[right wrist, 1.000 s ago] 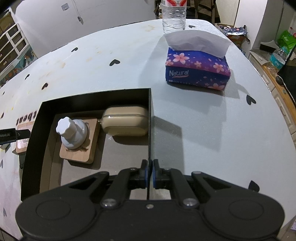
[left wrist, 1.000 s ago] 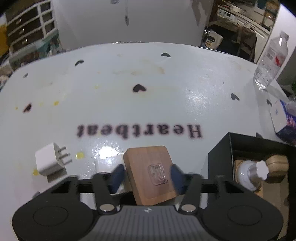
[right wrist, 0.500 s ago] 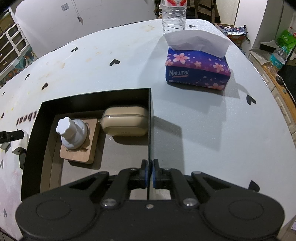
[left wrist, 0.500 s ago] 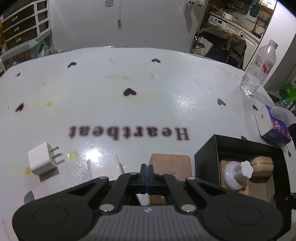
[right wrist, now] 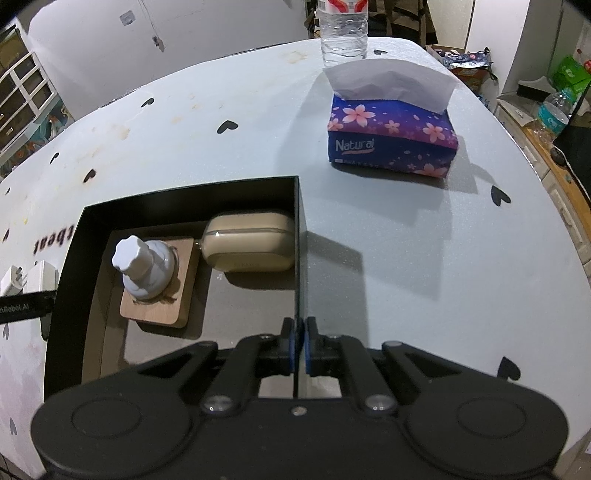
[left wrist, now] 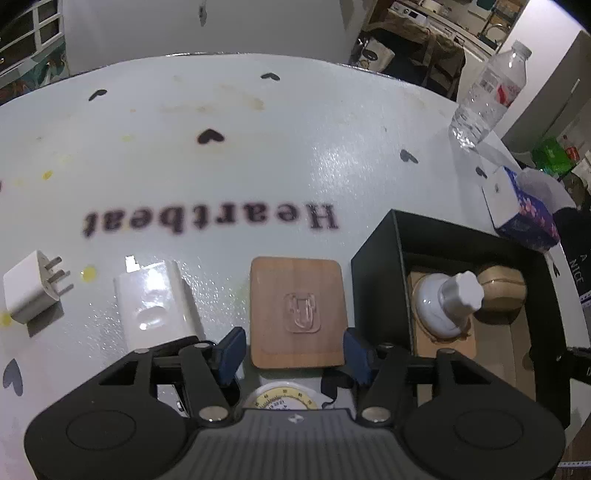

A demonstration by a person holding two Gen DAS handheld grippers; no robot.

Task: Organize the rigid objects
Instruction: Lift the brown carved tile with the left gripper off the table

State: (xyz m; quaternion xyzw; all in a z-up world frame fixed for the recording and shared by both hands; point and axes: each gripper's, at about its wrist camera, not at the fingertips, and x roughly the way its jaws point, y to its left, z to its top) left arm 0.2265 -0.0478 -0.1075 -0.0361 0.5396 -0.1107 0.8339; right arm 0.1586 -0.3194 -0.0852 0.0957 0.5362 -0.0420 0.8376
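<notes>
A wooden square with a clear stick-on hook (left wrist: 297, 312) lies flat on the white table. My left gripper (left wrist: 293, 352) is open, its blue fingertips at either side of the square's near edge. A black box (left wrist: 373, 254) stands to its right, holding a white knob on a wooden base (left wrist: 448, 301) and a beige case (left wrist: 502, 290). My right gripper (right wrist: 299, 347) is shut on the box's right wall (right wrist: 300, 243). The knob (right wrist: 142, 266) and case (right wrist: 249, 242) also show in the right wrist view.
A white charger block (left wrist: 157, 304) and a white plug adapter (left wrist: 31, 291) lie left of the square. A round dial (left wrist: 282, 398) lies under my left gripper. A tissue pack (right wrist: 391, 142) and a water bottle (right wrist: 343, 33) stand beyond the box.
My left gripper was open around the wooden square, shut half a second ago while drawn back, and is now open again at the square's near edge. The right gripper has not moved.
</notes>
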